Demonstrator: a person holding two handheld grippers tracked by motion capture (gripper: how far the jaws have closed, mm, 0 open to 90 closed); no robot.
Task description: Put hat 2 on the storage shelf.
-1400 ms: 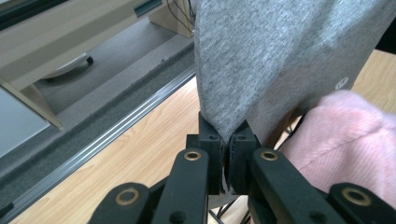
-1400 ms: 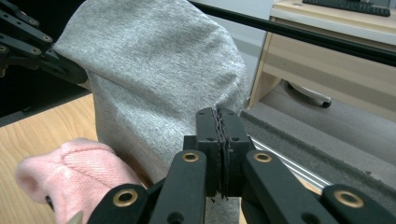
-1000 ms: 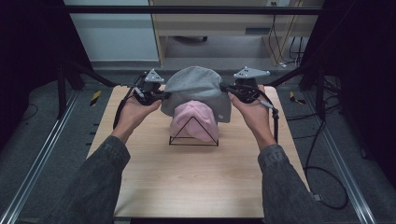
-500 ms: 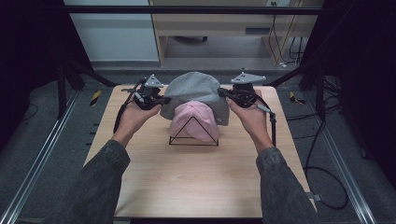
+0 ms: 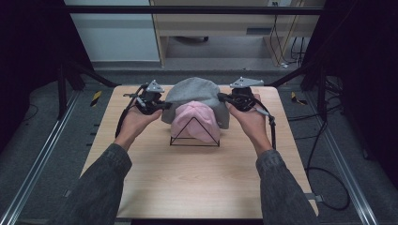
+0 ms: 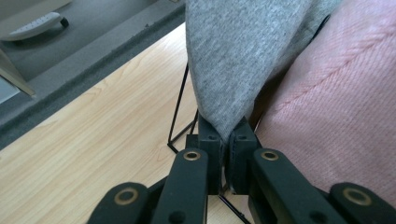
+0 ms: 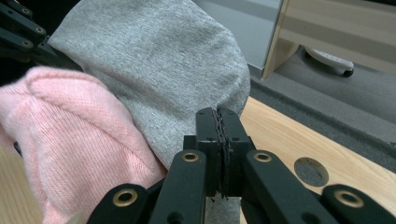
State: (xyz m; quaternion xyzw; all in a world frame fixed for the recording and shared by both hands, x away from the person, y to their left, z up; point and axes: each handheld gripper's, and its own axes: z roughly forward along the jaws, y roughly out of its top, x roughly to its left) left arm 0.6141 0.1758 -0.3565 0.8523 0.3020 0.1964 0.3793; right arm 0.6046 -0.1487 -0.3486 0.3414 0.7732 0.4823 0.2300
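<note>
Left gripper (image 5: 162,106): I have its jaws pinched tight on the left edge of the grey knit hat (image 5: 197,96); in the left gripper view (image 6: 227,140) the grey fabric runs down into the narrow gap between my two black pads.
Right gripper (image 5: 221,97): closed on the hat's right edge; in the right gripper view (image 7: 218,122) my pads meet with only a thin fold of grey cloth between them.
Grey knit hat (image 7: 159,65): stretched between my two grippers, held up over the far part of the table, draped over the back and top of the pink hat.
Pink knit hat (image 5: 193,121): sits on the wire stand, under and in front of the grey one; its front face is uncovered toward me. In the left gripper view (image 6: 336,107) it lies just beside my pads, to their right.
Wire stand (image 5: 194,136): thin black wire, triangular from the front, standing on the table at its middle; one leg and base corner show just past my left pads (image 6: 180,112).
Table (image 5: 197,183): light wood top, bare on my near side; a round hole (image 7: 311,171) shows in it near my right gripper.
My hands: left hand (image 5: 136,119) and right hand (image 5: 251,119) each wrap a gripper body, forearms in grey sleeves (image 5: 101,187) coming in from the near edge.
Cables: a black cable (image 5: 272,129) trails from my right gripper down past my wrist.
</note>
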